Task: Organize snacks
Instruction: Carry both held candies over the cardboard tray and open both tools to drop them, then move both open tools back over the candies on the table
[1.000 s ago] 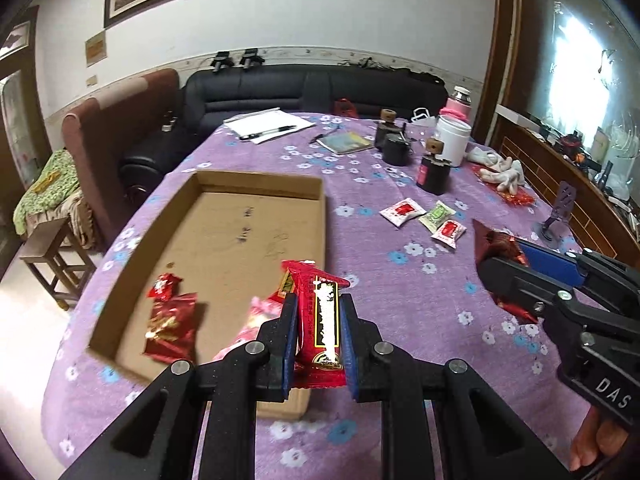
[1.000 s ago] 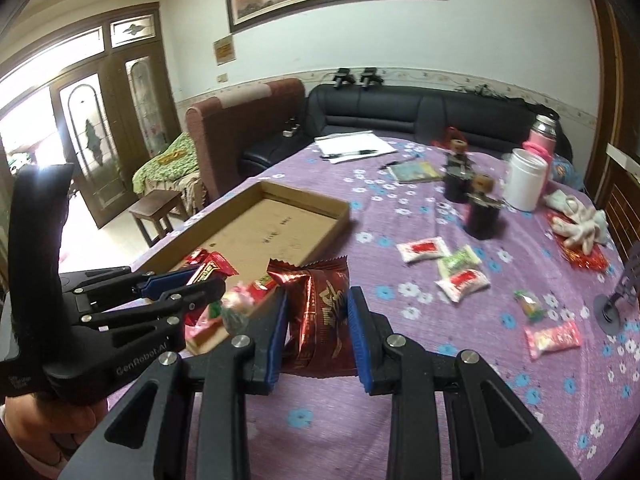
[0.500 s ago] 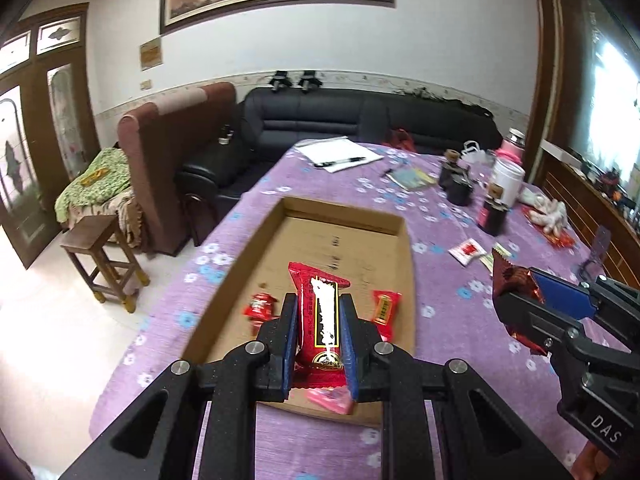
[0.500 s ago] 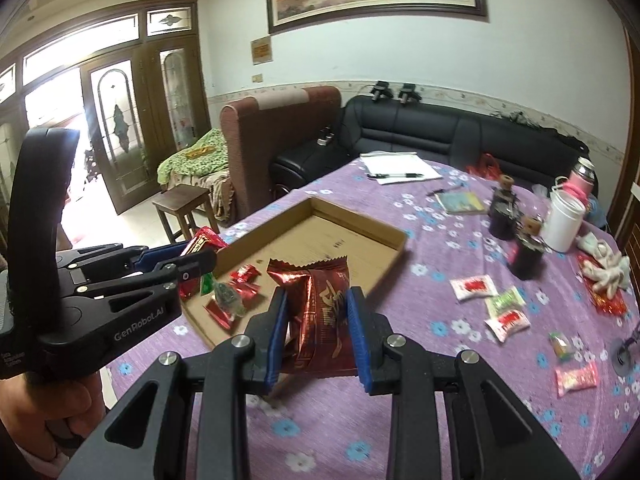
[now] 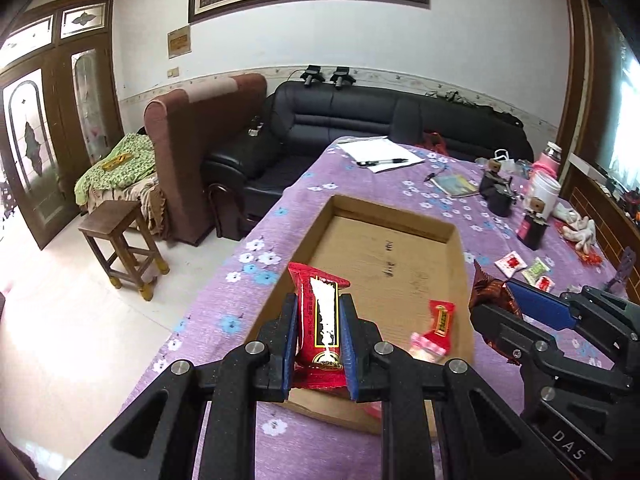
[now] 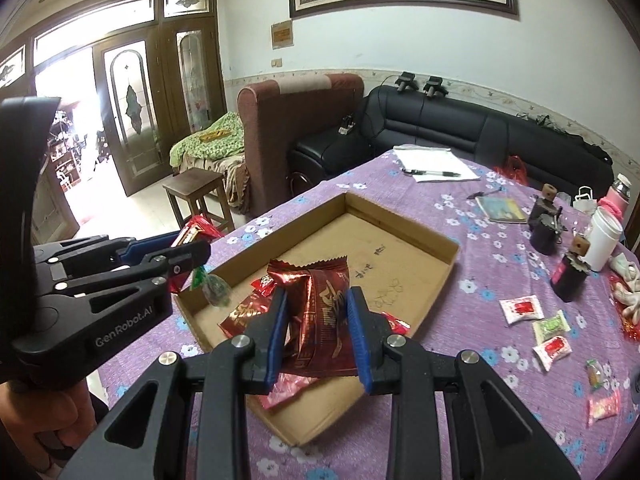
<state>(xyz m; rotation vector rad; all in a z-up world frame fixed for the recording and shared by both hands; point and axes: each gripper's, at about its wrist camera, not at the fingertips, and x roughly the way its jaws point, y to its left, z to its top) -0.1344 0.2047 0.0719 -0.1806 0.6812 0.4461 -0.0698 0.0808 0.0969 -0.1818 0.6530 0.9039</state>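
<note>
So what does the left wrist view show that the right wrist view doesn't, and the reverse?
Left wrist only: the front of the red bar clamped in the left gripper.

Right wrist only: the dark red bag face-on in the right gripper, the green candy in the box, and a pink snack near the table's edge.

Both: the cardboard box, the three loose packets on the purple cloth, the paper and pen, and the black sofa.
</note>
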